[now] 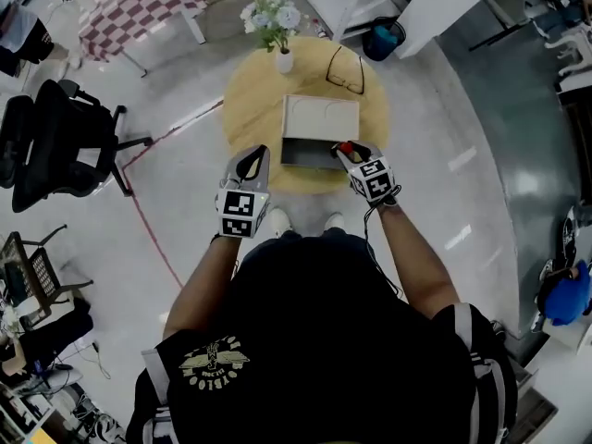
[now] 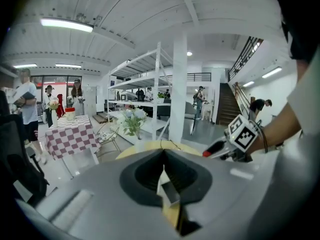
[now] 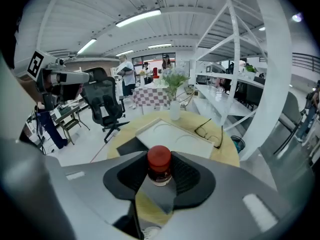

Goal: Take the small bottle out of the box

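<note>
Small bottle [image 3: 159, 165], red cap: held in right gripper [image 3: 161, 181]

Bottle: upright, clamped between the right gripper's partly open jaws, over the near edge of the open box [image 1: 319, 118] on the round surface [image 1: 248, 91].
Left gripper [image 2: 163, 159]: jaws together, empty, near the box's left corner.

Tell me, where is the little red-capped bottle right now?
The bottle is gripped in the right tool, over the near right corner of the open box on the round table, right of centre in the head view.
</note>
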`<state>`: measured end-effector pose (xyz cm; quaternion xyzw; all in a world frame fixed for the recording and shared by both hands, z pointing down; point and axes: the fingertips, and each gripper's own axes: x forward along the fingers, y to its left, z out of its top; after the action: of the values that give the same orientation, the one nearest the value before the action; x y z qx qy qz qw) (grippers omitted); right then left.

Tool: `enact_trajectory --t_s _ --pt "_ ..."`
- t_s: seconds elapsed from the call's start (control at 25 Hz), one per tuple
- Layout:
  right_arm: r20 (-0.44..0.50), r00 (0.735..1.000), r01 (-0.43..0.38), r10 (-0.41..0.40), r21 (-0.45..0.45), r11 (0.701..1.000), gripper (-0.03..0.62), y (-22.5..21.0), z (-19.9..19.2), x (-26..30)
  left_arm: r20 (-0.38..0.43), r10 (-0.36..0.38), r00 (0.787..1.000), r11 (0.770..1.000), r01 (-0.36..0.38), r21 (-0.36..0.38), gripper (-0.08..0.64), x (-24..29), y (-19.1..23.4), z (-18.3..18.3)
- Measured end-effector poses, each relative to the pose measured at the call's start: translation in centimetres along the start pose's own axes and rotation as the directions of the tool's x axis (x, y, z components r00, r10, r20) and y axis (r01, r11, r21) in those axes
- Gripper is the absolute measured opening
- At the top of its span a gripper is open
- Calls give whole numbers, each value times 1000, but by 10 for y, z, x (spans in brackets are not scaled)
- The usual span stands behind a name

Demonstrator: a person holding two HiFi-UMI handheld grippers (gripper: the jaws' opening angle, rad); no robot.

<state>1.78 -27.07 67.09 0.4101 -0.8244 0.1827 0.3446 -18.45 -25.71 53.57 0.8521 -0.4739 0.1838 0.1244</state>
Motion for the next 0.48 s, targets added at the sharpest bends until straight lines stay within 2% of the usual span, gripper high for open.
enact_trajectory --t_s 0.12,0.24,0.48 --pt "-43 999 -33 31 -35 999 152 15 -10 28 -32 49 998 999 -49 -4 0 -19 11 -16" --pt "-68 997 -34 30 -71 997 152 22 -24 53 -58 98 993 995 -99 -13 0 -43 20 -29" --pt "-57 998 -34 27 -113 993 153 24 -27 82 -98 193 976 980 -197 -38 0 -76 36 -47"
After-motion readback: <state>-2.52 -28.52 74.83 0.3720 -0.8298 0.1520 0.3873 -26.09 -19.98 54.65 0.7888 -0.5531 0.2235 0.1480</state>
